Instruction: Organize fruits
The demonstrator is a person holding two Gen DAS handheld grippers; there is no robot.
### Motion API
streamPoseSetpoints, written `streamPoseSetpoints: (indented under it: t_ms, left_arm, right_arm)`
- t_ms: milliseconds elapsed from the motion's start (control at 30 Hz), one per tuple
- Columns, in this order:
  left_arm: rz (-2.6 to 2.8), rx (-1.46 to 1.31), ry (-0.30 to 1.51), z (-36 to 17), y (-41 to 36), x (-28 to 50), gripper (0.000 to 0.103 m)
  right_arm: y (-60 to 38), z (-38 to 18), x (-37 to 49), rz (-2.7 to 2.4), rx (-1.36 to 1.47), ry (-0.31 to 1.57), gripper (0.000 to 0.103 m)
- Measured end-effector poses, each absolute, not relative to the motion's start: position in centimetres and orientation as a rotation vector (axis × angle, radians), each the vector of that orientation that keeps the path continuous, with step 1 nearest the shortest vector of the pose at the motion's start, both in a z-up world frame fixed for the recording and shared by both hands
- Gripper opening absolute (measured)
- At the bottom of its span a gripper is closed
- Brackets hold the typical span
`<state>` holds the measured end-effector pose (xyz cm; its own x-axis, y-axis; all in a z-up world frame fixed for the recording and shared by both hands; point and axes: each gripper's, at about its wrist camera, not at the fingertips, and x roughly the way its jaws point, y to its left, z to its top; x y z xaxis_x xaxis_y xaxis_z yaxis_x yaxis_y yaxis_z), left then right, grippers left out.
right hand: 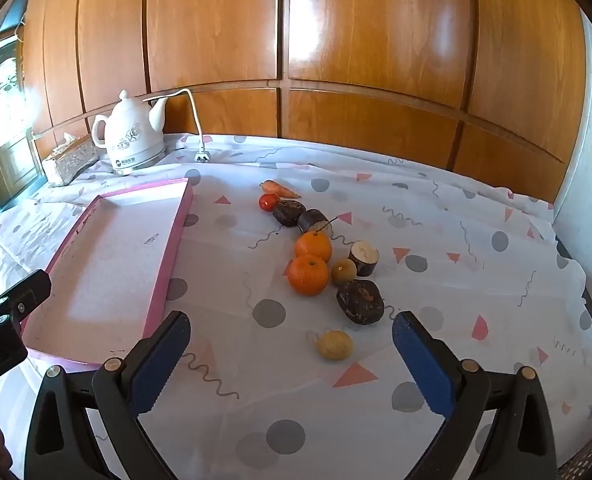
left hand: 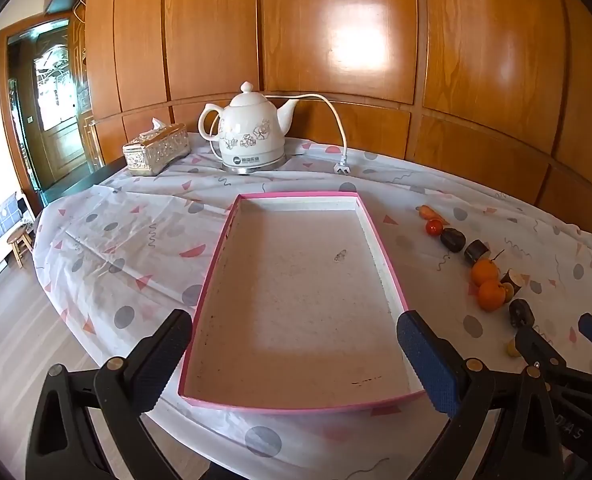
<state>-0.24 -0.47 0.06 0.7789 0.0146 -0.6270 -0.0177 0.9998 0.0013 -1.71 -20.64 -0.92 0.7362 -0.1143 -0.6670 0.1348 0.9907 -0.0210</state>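
Observation:
A pink-rimmed tray [left hand: 380, 236] [right hand: 176, 232] lies bare on the patterned tablecloth. My left gripper [left hand: 296, 356] hovers wide open over its near end, nothing between the fingers. To the tray's right runs a row of fruits: a carrot piece [right hand: 280, 188], a red tomato [right hand: 269, 202], dark brown lumps [right hand: 288, 212] [right hand: 361, 301], two oranges [right hand: 313, 246] [right hand: 308, 275], a cut dark piece [right hand: 363, 257], a small greenish fruit [right hand: 344, 272] and a pale yellow ball [right hand: 334, 345]. My right gripper [right hand: 292, 354] stands open just short of the yellow ball, touching nothing.
A white kettle [left hand: 250, 132] with its cord and plug [left hand: 342, 168] stands at the table's back by the wooden wall. A tissue box [left hand: 156, 150] sits to its left. The table edge curves off at left, with floor and a small stool [left hand: 20, 242] below.

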Motion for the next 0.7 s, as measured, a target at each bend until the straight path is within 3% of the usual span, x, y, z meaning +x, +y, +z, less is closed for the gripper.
streamPoseSetpoints:
  t_ms: [700]
  left_arm:
    - [0.009,0.001,0.675,0.17,-0.90,-0.41,0.103]
  right_arm:
    - [-20.50,-0.73,-1.88,-0.119,0.036,0.715,0.103]
